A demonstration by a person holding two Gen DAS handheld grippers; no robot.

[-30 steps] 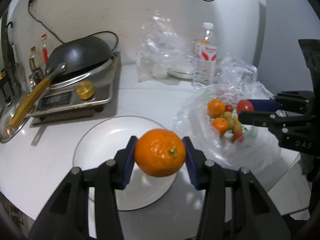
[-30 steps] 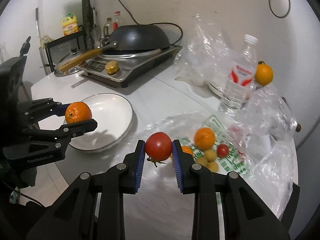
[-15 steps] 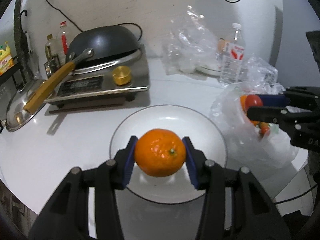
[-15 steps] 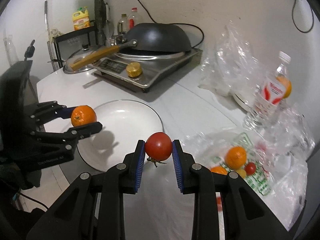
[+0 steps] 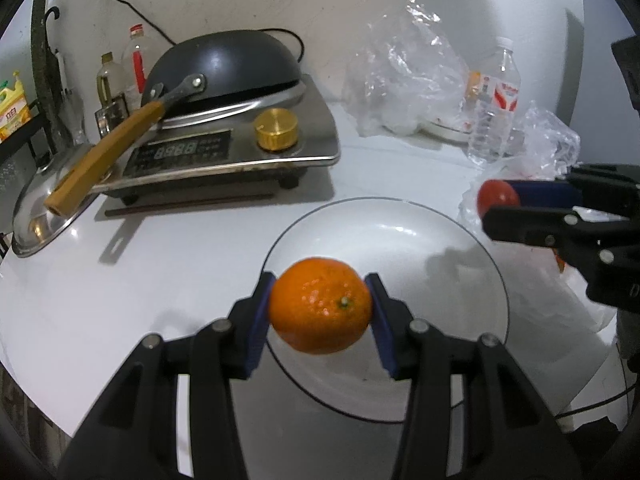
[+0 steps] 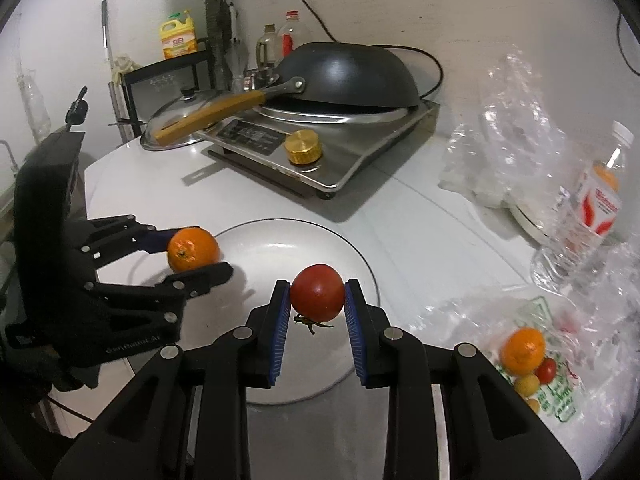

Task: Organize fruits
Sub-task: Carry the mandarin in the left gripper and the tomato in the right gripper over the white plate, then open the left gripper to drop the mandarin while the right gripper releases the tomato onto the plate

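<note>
L gripper (image 5: 320, 312) clamped on orange (image 5: 319, 304), R gripper (image 6: 317, 300) on tomato (image 6: 317, 292); lower onto plate (image 5: 400, 220) below before release, spaced apart.

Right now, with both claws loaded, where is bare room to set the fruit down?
The white plate is bare across its middle, between orange and tomato. Bare tabletop lies between plate and cooker. Crowded: the plastic bag side, with loose fruit and the bottle.
</note>
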